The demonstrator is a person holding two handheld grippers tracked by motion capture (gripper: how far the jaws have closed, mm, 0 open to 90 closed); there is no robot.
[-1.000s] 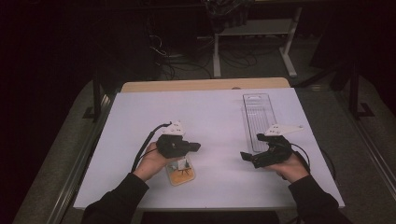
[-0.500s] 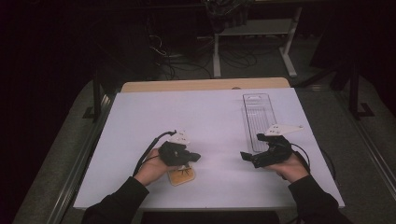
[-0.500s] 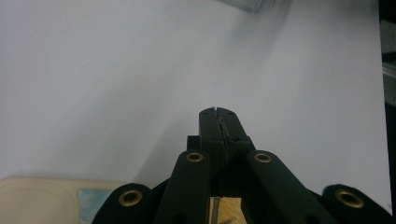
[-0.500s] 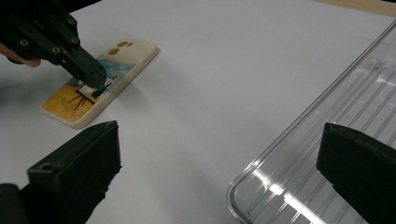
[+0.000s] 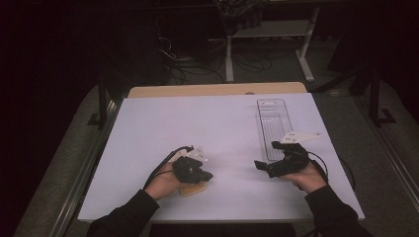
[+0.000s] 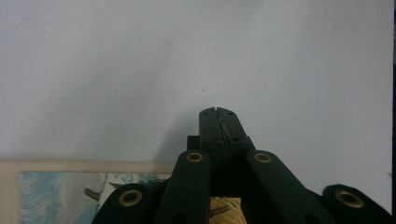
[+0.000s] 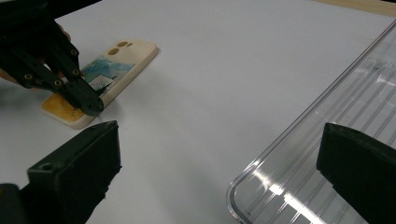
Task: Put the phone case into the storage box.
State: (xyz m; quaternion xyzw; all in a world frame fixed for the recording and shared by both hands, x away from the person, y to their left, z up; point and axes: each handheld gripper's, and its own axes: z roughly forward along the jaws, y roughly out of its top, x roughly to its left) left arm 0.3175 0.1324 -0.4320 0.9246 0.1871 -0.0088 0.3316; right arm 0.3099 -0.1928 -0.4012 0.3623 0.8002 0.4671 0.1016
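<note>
A cream phone case [image 5: 193, 189] with a blue and yellow picture lies flat on the white table near the front edge. My left gripper [image 5: 208, 176] hovers over it, jaws shut with nothing between them [image 6: 218, 112]; the case [image 6: 65, 186] shows at that view's lower left. From the right gripper view, the left gripper's tip [image 7: 91, 105] sits at the long edge of the case [image 7: 119, 63]. My right gripper [image 5: 260, 166] stands open to the right, pointing left, with empty jaws [image 7: 219, 158]. A clear plastic tray [image 5: 273, 126] lies just behind it.
The clear tray [image 7: 336, 126] has a ribbed bottom and is empty; its near corner sits between my right gripper's jaws in that view. The white table top [image 5: 197, 123] ends in a wooden edge at the back. Cables and metal stands fill the dark floor beyond.
My left gripper has moved toward the near edge and now lies over the phone case. The right gripper has stayed in place.
</note>
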